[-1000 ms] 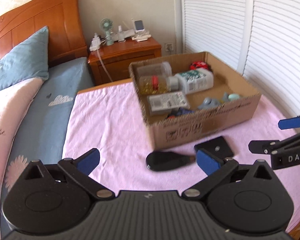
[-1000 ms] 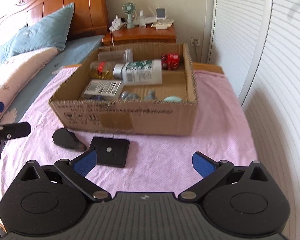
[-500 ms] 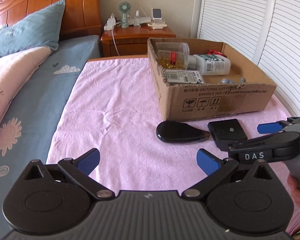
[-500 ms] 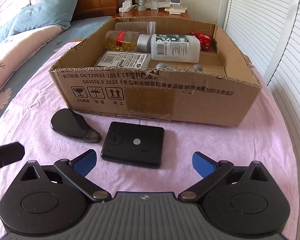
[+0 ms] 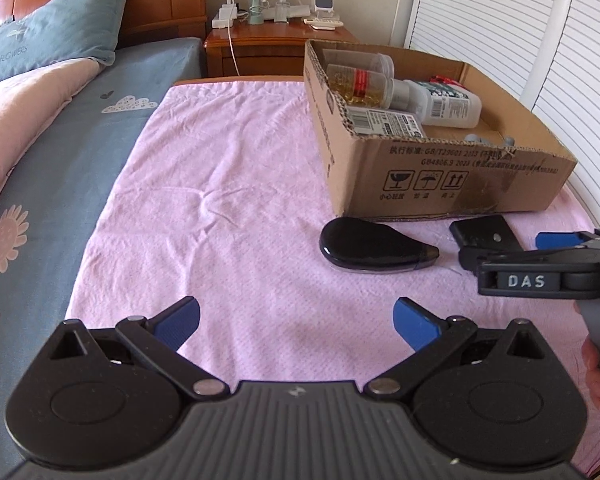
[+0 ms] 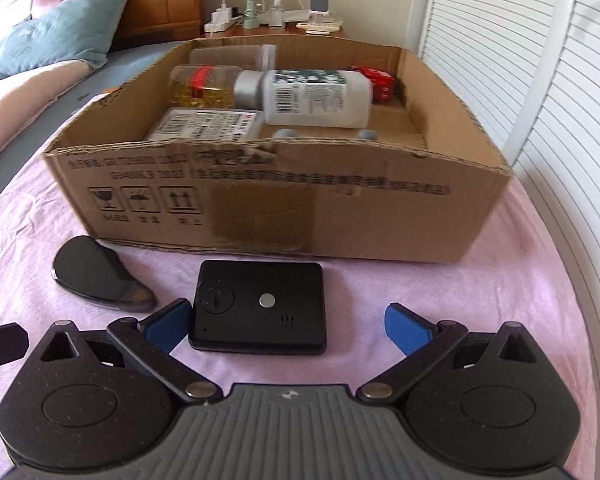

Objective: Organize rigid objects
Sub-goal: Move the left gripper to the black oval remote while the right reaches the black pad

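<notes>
An open cardboard box (image 6: 268, 204) is set on a pink cloth (image 5: 228, 184) spread over the bench. Inside, from left to right, are seen a clear jar of yellow capsules (image 6: 204, 86) lying on its side, a flat labelled packet (image 6: 206, 124) in front of it, a white bottle (image 6: 316, 98) with a grey cap, also on its side, and a red item (image 6: 374, 80) in the far right corner. A clear tub (image 6: 232, 56) lies behind the jar. Two small grey items (image 6: 286, 133) are cut off by the front wall and cannot be identified.

Outside the box, just in front of its front wall, a black teardrop-shaped case (image 6: 96, 276) lies on the cloth to the left and a black flat device (image 6: 260, 306) beside it to the right; the two are close but apart.

The left tool (image 5: 296, 316) is held released, fingers spread wide, over bare cloth; the case lies ahead and to its right, well clear of the fingers. The right tool (image 6: 288, 324) is likewise released. The device lies between its fingers, nearer the left one; whether that finger touches the device cannot be told. In the left wrist view the device (image 5: 486, 232) is partly hidden behind the right tool (image 5: 548, 254), and part of a hand (image 5: 596, 376) on the handle is cut off by the frame edge.
</notes>
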The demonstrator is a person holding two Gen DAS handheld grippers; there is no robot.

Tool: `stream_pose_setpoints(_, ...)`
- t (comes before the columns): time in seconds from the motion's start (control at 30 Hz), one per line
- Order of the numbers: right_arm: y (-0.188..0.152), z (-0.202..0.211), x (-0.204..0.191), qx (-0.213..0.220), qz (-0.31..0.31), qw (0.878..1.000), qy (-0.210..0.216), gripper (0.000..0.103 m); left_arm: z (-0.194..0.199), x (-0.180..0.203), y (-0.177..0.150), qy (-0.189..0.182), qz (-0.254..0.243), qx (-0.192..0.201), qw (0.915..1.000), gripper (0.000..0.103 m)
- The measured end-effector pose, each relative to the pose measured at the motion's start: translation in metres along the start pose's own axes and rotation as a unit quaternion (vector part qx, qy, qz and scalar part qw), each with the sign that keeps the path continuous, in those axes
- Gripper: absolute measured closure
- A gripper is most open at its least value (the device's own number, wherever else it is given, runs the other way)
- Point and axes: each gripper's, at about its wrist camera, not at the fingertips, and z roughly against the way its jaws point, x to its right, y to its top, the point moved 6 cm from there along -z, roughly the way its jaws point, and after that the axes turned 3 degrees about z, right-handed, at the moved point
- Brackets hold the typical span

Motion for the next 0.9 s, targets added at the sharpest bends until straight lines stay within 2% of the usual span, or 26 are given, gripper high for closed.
stream_pose_setpoints(0.13, -0.004, 0.001, 0.022, -0.002, -0.017, 1.0, -0.012, 0.0, -0.008, 0.014, 0.001, -0.006, -0.013, -0.008, 0.9999, 0.001)
stream_pose_setpoints(0.37, -0.008, 0.004, 0.033, -0.005, 0.007, 1.0, 0.009, 0.0, -0.028, 0.036, -0.002, -0.01, -0.034, -0.022, 0.9991, 0.001)
stream_pose_setpoints(0.4, -0.009, 0.004, 0.034, -0.005, 0.009, 1.0, 0.012, 0.0, -0.03, 0.038, -0.002, 0.0, -0.041, -0.012, 0.9991, 0.0)
stream_pose_setpoints(0.5, -0.011, 0.006, 0.037, 0.0, 0.015, 1.0, 0.017, 0.0, -0.031, 0.038, -0.002, -0.007, -0.044, 0.01, 0.999, 0.0)
stream_pose_setpoints(0.9, -0.012, 0.007, 0.042, 0.002, 0.034, 0.999, 0.033, 0.0, -0.045, 0.051, 0.015, -0.011, -0.048, 0.019, 0.9986, 0.0)
